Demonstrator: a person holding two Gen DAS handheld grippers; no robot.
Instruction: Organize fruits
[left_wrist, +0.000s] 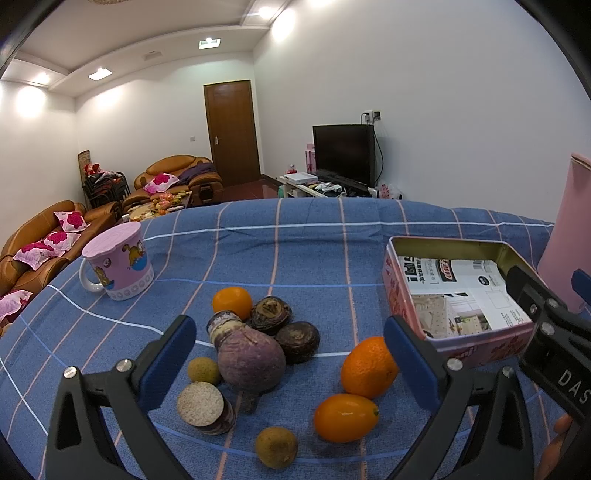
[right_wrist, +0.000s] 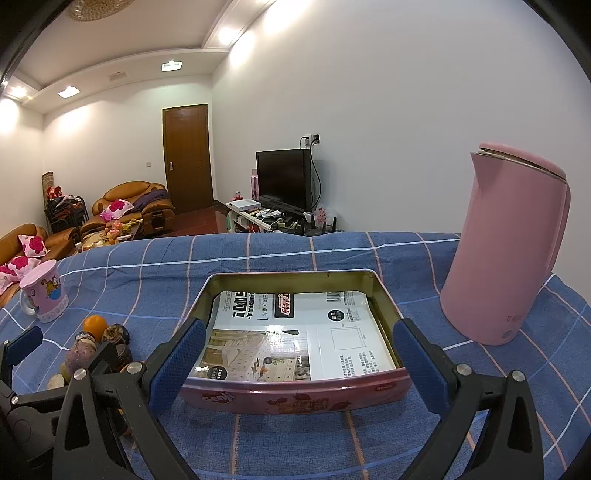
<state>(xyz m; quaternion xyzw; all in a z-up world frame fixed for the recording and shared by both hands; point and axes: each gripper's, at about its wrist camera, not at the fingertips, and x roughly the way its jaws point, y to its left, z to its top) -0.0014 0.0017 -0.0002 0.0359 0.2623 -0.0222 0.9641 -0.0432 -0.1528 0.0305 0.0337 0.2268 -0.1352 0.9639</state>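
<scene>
Two grippers over a blue checked cloth (left_wrist: 295, 251), both spread wide and holding nothing. Left gripper (left_wrist: 291, 354) low above a small heap of fruit, one blue pad on each side of the heap. Between the pads: a purple turnip (left_wrist: 251, 356), two dark brown round bulbs (left_wrist: 270, 314) (left_wrist: 298, 341) touching it, and a small orange (left_wrist: 232, 302) just behind them. Near the turnip in front: a cut purple piece (left_wrist: 205, 406) with its pale face up, and two little brown fruits (left_wrist: 202, 370) (left_wrist: 276, 446). Off to the right of the heap: a big orange (left_wrist: 367, 367) right beside the right pad, touching an oval kumquat (left_wrist: 345, 417) in front of it. Right gripper (right_wrist: 299, 358) hanging over the near edge of a pink tin (right_wrist: 295, 397), open on top. Inside the tin only a printed paper (right_wrist: 295, 336), lying flat; no fruit in it. Tin to the right of the fruit, close by but apart. Standing tall past the tin on the right: a pink kettle (right_wrist: 506, 247). Far left on the cloth: a pink cartoon mug (left_wrist: 118, 266) with a lid.
</scene>
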